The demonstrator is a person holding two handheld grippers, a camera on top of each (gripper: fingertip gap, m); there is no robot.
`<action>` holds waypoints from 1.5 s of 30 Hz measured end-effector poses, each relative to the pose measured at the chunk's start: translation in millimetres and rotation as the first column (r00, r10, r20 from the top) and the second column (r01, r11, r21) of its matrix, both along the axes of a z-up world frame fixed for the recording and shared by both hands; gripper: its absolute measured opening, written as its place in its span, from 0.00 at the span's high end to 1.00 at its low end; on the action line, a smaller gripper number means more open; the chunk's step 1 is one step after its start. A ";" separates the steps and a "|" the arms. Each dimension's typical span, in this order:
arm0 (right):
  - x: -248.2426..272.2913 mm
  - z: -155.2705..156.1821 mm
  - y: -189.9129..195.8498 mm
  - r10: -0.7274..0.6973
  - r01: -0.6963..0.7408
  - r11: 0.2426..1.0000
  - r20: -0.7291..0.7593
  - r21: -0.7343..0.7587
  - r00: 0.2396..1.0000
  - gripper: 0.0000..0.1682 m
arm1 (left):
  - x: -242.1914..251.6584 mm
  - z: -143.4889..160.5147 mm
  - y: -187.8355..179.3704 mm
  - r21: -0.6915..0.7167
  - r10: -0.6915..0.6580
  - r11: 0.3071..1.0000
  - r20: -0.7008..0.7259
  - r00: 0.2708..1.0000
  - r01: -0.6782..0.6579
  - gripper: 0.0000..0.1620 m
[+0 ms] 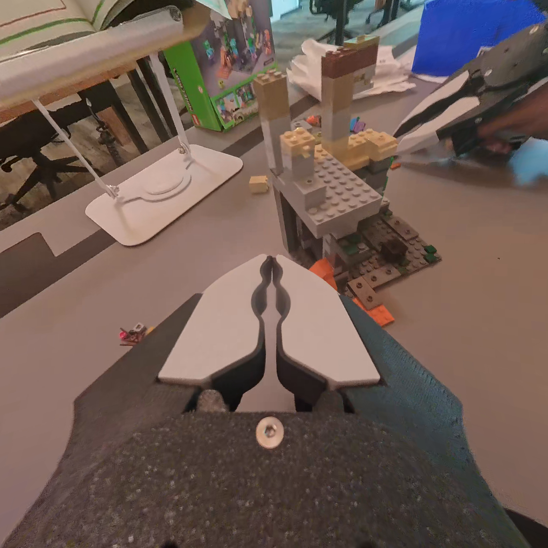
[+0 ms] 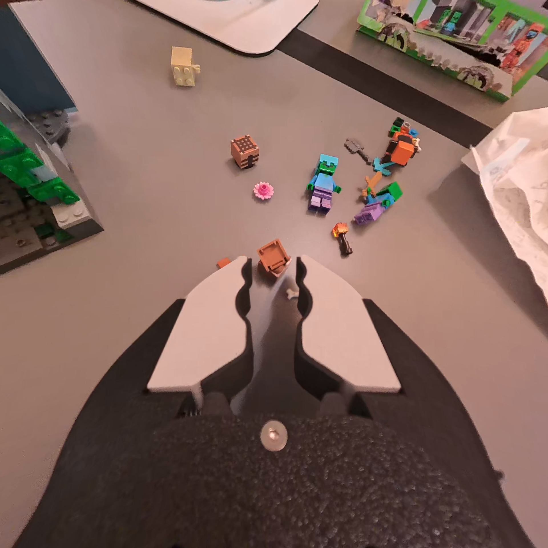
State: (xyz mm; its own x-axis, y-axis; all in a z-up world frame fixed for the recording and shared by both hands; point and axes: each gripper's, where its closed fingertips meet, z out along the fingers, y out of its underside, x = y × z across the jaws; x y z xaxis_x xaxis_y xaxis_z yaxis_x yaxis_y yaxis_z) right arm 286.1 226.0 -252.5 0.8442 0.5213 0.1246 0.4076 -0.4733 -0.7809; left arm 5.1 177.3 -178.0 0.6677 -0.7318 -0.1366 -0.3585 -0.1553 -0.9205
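Presently: left gripper [image 1: 272, 261] closed on nothing, hovering just short of the part-built brick structure [image 1: 335, 189]. Right gripper [image 2: 272, 261] spread open, empty, fingertips flanking a small brown box piece [image 2: 272, 257] on the grey table [image 2: 148, 296]; loose figures [image 2: 323, 185] lie beyond.

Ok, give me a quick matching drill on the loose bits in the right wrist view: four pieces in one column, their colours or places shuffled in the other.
Things:
1. flower piece
2. brown crate piece
3. tan brick
4. torch piece

Descriptions:
A. lies between the open tips of the right hand-held gripper
B. pink, on the grey table beside the blue-headed minifigure
C. has an orange flame on a dark stick
D. farthest off, near the white stand base

Pairs: 1-B, 2-A, 3-D, 4-C
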 end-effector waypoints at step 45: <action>-69.8 -3.5 68.2 0.346 -0.332 0.934 0.103 -0.130 0.933 0.81 | 9.5 -41.6 -12.8 0.065 -0.056 0.996 -0.111 0.992 0.064 1.00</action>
State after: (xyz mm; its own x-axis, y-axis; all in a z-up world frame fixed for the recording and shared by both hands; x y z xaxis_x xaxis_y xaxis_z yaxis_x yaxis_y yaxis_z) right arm 216.3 294.2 -256.0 0.5966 0.7899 0.1420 0.6472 -0.3690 -0.6670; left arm 14.6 164.6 -219.6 0.6012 -0.7566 -0.2571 -0.4641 -0.0687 -0.8831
